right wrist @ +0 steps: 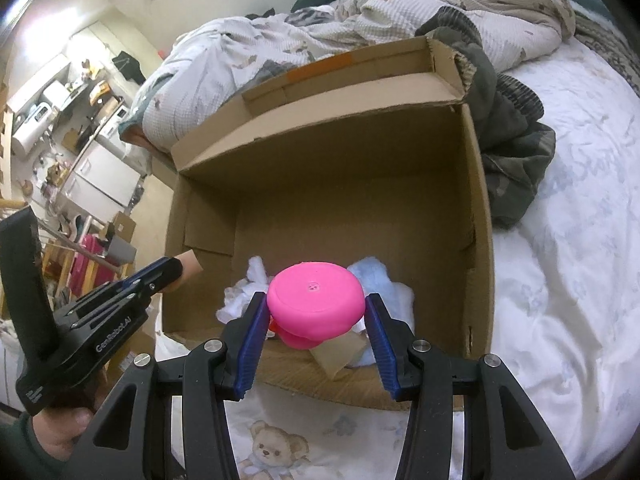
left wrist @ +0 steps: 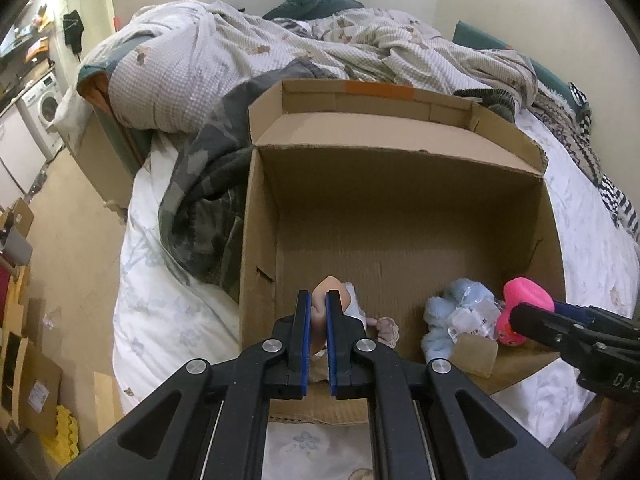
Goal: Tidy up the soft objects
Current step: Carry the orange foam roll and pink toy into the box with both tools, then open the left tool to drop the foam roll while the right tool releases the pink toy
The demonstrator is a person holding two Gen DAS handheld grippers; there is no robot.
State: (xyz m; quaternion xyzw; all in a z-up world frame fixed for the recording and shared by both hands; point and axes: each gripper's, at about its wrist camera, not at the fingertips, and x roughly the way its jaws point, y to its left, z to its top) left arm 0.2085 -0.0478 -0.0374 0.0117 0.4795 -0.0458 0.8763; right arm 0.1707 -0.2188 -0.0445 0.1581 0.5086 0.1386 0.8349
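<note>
An open cardboard box [left wrist: 400, 184] [right wrist: 476, 216] lies on the bed. My left gripper [left wrist: 318, 300] is shut on a small soft doll [left wrist: 330, 286] with a peach head, held over the box's near edge. My right gripper [right wrist: 316, 304] is shut on a pink soft toy [right wrist: 316, 300], also seen in the left wrist view [left wrist: 520, 300], over the box's front. A light blue plush [left wrist: 460, 312] [right wrist: 376, 280] lies inside the box, with a white soft item [right wrist: 248, 292] beside it.
A rumpled checked duvet [left wrist: 240, 52] and a grey camouflage blanket [left wrist: 204, 200] lie behind and left of the box. The white bedsheet [right wrist: 560, 280] spreads to the right. Cardboard boxes [left wrist: 28, 380] and a washing machine [left wrist: 44, 108] stand on the floor at left.
</note>
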